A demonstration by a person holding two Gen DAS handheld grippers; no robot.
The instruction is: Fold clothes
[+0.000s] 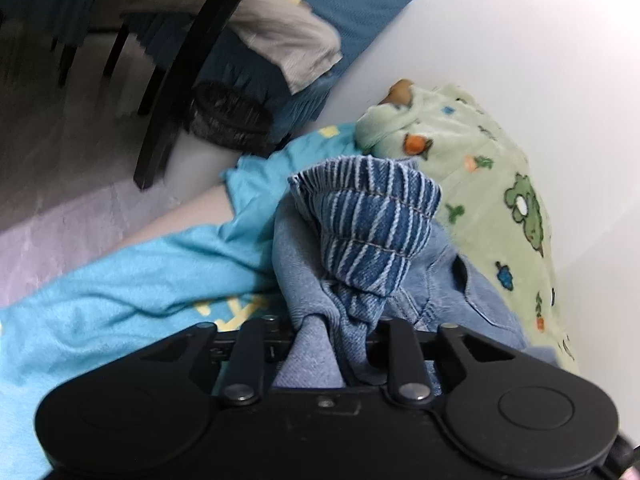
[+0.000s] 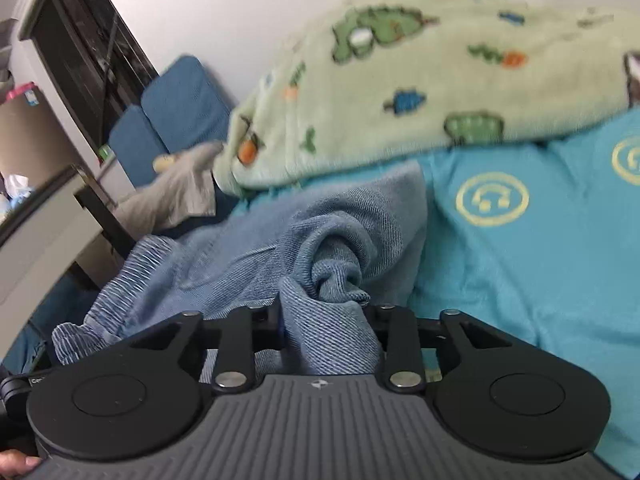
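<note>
My left gripper [image 1: 334, 334] is shut on a bunched piece of blue denim clothing [image 1: 372, 232]; its elastic striped waistband stands up just ahead of the jaws. My right gripper [image 2: 326, 312] is shut on another part of the same light denim garment [image 2: 280, 248], whose striped waistband hangs to the left. The fabric hides the fingertips in both views. The denim lies over a turquoise T-shirt [image 2: 520, 240] with yellow prints, which also shows in the left wrist view [image 1: 140, 280].
A pale green fleece with dinosaur prints [image 2: 400, 92] lies behind the denim, against a white wall; it also shows in the left wrist view [image 1: 500, 184]. Blue cushions [image 2: 180, 108] and a grey cloth [image 2: 180, 192] are at the left. A dark chair frame [image 1: 180, 80] stands nearby.
</note>
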